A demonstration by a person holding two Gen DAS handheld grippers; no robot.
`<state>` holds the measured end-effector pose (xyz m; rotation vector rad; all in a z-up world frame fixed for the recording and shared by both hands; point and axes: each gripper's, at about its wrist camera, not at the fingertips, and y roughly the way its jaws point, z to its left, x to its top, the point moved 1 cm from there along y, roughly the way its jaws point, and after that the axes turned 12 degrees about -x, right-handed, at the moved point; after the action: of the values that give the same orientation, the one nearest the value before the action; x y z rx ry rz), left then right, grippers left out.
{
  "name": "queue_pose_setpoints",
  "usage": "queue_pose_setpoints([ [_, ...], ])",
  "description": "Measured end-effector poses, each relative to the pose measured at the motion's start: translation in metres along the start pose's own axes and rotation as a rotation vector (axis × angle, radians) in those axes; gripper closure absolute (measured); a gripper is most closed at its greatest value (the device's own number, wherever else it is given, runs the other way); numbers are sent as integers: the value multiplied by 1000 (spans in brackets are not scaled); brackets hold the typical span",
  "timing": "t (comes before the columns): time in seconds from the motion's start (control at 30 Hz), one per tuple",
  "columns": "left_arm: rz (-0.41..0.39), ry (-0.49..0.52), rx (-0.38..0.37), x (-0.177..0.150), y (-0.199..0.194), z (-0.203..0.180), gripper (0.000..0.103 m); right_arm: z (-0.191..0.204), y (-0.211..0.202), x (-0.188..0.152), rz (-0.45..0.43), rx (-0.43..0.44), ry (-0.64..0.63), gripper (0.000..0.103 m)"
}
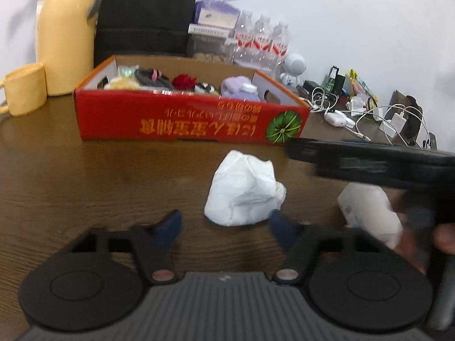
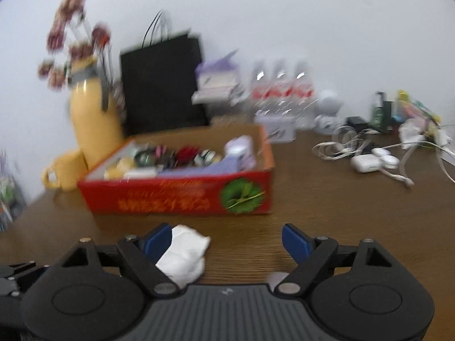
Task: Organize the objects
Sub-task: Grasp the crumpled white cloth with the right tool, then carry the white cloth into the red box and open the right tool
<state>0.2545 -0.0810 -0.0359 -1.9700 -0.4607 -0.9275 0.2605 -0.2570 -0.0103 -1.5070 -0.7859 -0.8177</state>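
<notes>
My red cardboard box sits open on the wood-grain table, packed with a red flower, a lilac soft bundle and other small bits. In front of the box lies a crumpled white paper wad, between my left claw's parted blue pads, untouched. My right claw gapes wide, empty.

Crumpled tissue before box on table

Bare table (right of red box)
</notes>
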Motion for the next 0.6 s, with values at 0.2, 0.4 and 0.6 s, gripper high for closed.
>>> queue_pose_setpoints([
  [0.2, -29, -68, -30, 6, 13, 13, 34, 27, 54, 17, 107, 98, 45, 25],
  [0.4, -22, -24, -17, 3, 16, 7, 36, 28, 89, 15, 209, 71, -26, 88],
  [0.6, -71, -1, 121, -10, -12, 13, 36, 10, 38, -18, 202, 77, 40, 93],
])
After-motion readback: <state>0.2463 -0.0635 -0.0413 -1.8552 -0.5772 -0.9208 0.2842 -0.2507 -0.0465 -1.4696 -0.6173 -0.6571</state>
